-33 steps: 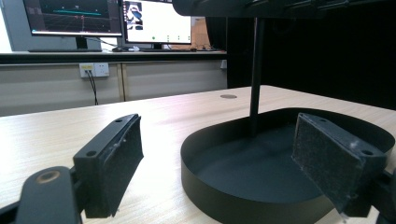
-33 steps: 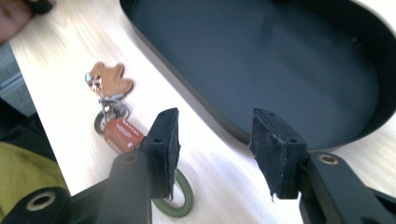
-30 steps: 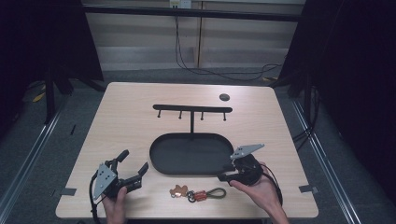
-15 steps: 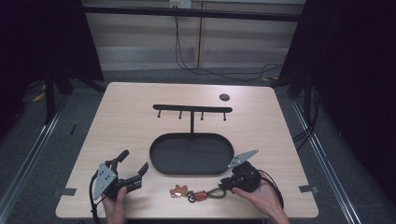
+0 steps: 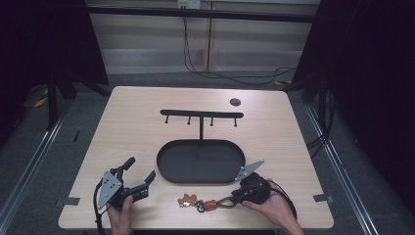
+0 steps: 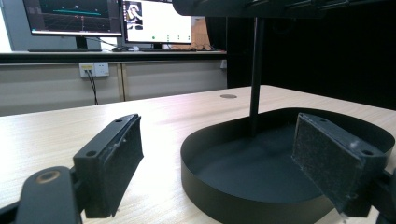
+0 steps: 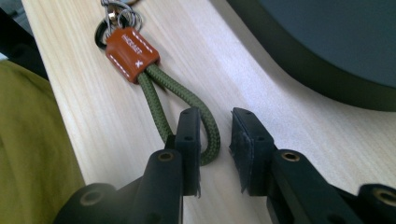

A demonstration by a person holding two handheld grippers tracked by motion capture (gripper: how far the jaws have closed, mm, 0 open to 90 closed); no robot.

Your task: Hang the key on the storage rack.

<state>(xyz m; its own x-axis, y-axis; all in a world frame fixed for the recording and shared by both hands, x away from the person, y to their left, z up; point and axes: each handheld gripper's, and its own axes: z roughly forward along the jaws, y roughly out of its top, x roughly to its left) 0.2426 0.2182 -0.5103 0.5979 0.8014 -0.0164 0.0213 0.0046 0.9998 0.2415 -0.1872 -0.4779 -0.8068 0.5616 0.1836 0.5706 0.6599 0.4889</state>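
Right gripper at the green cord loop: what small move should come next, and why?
Probably close the right gripper on the green cord loop. Its jaws stand slightly apart, with one side of the loop's end lying between them and the rest under the left jaw, flat on the table. Nothing is gripped yet.

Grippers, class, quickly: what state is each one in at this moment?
Left gripper: open, jaws wide apart, holding nothing.
Right gripper: open, one jaw through the green cord loop, not yet clamped.
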